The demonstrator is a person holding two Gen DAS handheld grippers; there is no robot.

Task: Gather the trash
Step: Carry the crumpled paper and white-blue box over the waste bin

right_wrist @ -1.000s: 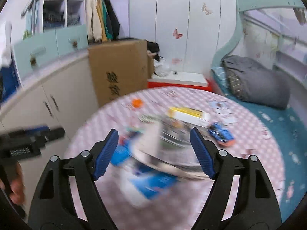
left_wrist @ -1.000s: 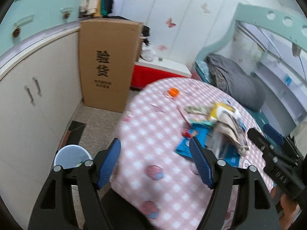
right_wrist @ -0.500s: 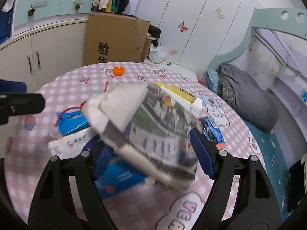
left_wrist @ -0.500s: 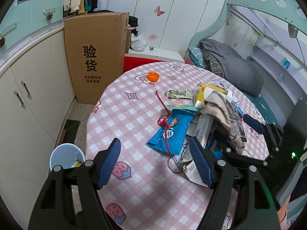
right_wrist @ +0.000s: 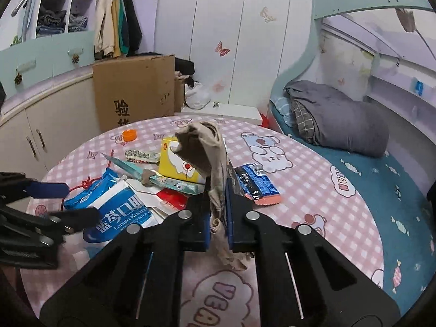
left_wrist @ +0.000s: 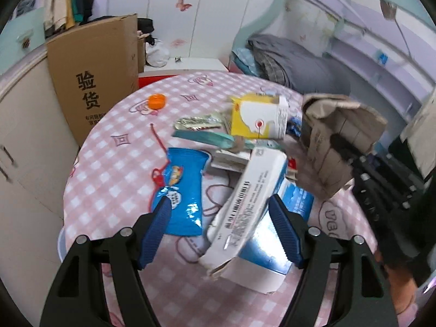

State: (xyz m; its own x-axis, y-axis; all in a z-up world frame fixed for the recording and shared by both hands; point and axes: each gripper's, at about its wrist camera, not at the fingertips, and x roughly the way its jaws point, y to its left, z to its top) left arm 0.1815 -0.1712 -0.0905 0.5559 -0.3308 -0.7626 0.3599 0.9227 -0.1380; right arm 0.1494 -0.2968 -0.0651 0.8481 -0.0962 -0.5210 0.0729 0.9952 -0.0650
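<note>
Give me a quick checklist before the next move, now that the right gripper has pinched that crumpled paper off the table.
1. Right gripper shut on crumpled paper: ok.
2. Paper lifted off table: ok.
3. Left gripper open: ok.
4. White carton between left jaws, pads not pressing: ok.
5. Bin in view: not ok.
6. Orange cap, yellow box not collected: not ok.

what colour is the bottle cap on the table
Orange; the bottle cap shows best in the left wrist view.
</note>
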